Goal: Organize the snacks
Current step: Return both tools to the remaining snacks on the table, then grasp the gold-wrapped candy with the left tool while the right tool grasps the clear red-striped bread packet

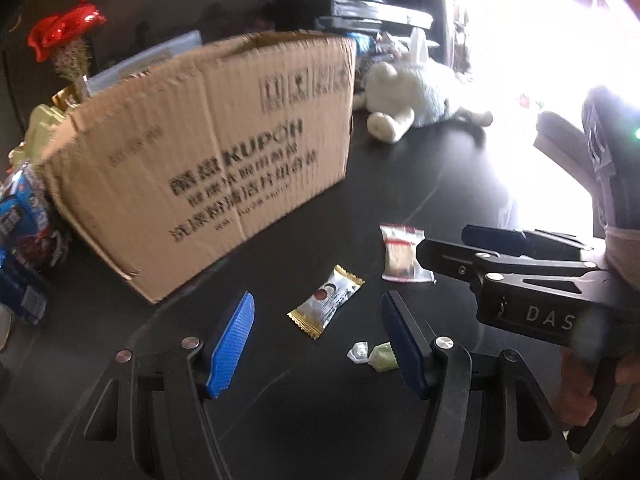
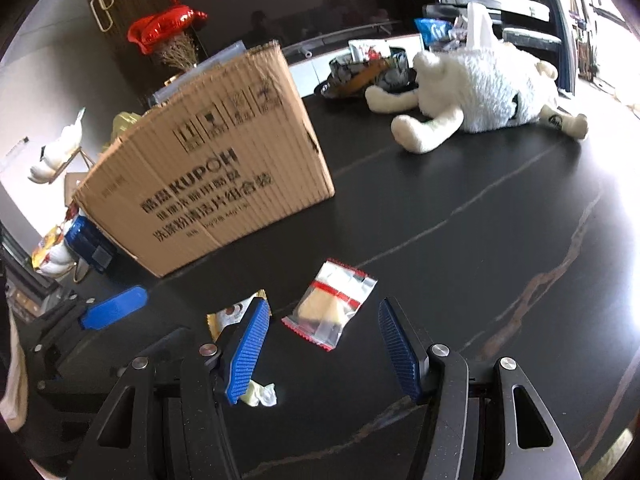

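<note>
On the black table lie three loose snacks. A gold-and-silver wrapped snack (image 1: 326, 306) sits just ahead of my open left gripper (image 1: 316, 344), in line with the gap between its blue pads. A clear packet with red stripes (image 2: 330, 306) lies just ahead of my open right gripper (image 2: 324, 352), also in line with its gap; in the left wrist view this clear packet (image 1: 402, 254) is partly covered by the right gripper's fingers (image 1: 492, 238). A small green-and-white candy (image 1: 374, 354) rests near the left gripper's right pad. Neither gripper holds anything. The cardboard box (image 1: 200, 168) stands behind them.
A white plush toy (image 2: 480, 92) lies at the back right, with a dark bowl of snack bags (image 2: 368, 72) behind it. Blue snack packs (image 1: 24, 216) crowd the left side of the cardboard box (image 2: 208, 184). Red foil balloons (image 2: 168, 28) stand behind the box.
</note>
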The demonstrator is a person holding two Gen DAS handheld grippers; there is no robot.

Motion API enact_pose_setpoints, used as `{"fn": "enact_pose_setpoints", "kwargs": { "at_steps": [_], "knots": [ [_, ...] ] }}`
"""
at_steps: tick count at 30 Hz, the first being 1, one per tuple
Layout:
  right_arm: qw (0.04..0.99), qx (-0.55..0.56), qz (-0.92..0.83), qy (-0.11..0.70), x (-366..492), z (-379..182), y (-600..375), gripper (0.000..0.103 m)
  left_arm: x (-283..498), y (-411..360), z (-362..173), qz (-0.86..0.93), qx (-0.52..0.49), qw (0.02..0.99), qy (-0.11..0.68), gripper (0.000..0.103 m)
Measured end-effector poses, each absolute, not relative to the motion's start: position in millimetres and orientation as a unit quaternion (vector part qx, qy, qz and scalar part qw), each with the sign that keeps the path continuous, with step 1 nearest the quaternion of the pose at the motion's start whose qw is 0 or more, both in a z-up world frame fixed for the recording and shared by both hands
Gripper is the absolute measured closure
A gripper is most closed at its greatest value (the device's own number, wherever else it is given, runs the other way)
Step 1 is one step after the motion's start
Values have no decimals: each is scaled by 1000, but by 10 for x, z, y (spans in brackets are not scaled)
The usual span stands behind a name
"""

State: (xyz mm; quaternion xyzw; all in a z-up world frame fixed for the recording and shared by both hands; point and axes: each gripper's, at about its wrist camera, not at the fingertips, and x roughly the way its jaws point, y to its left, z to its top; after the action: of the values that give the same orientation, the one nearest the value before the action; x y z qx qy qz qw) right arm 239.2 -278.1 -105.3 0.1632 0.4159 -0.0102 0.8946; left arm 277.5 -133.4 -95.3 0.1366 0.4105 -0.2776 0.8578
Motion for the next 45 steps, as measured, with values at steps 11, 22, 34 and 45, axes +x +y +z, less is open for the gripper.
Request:
{"fn": "enact_pose_setpoints", "kwargs": {
  "at_steps": [11, 22, 34, 45],
  "knots": [
    [890, 148, -25, 430, 2511, -1195, -2755, 44, 2943, -1364, -1260, -285, 136, 843, 436, 45],
    [889, 137, -24, 437, 2563, -1234, -2708, 44, 3050, -1353, -1354, -289, 124, 839, 443, 51],
    [886, 131, -31, 444, 2614, -1272, -2713, 45, 3101, -1400, -1378, -291, 113, 843, 438, 82],
    [888, 92, -40, 449, 2743, -1298, -2579, 54, 3135, -1210, -1298, -279, 63, 852, 439, 84]
  ]
}}
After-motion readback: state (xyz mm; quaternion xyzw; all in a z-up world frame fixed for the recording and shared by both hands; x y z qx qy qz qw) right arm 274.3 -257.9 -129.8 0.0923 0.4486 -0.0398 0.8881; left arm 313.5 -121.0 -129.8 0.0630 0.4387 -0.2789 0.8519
